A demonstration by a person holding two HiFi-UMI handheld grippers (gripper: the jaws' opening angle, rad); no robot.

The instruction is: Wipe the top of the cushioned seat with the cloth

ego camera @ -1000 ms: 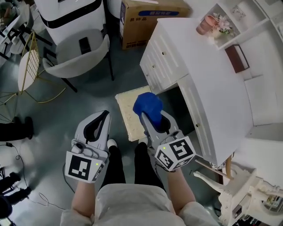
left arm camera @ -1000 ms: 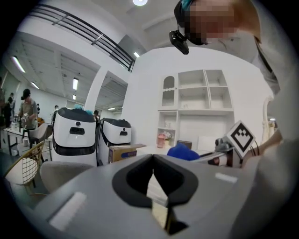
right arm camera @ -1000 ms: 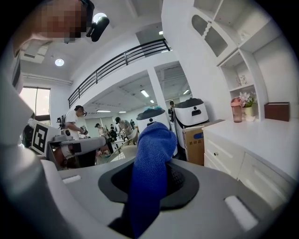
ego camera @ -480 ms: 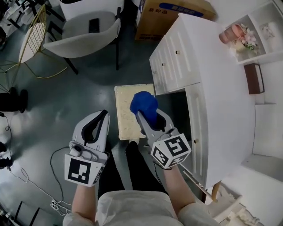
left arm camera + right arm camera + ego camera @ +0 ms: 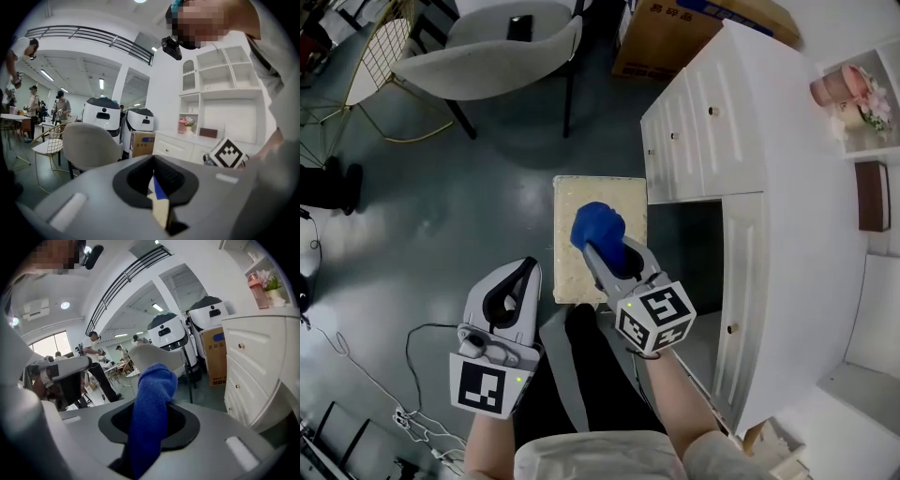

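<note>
Cloth moved to seat middle | right claw squeezes cloth, jaws a little apart, cloth bunched at its tip | left claw closed, empty, lower left.

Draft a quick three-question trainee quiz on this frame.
1. Multiple choice: what is clamped in the fingers of the right gripper? A) a blue cloth B) a yellow sponge C) nothing
2. True or false: the left gripper also holds a cloth.
3. Short answer: in the head view, which furniture stands just right of the cushioned seat?

Key: 1. A. 2. False; its fingers are together with nothing between them. 3. The white drawer cabinet.
</note>
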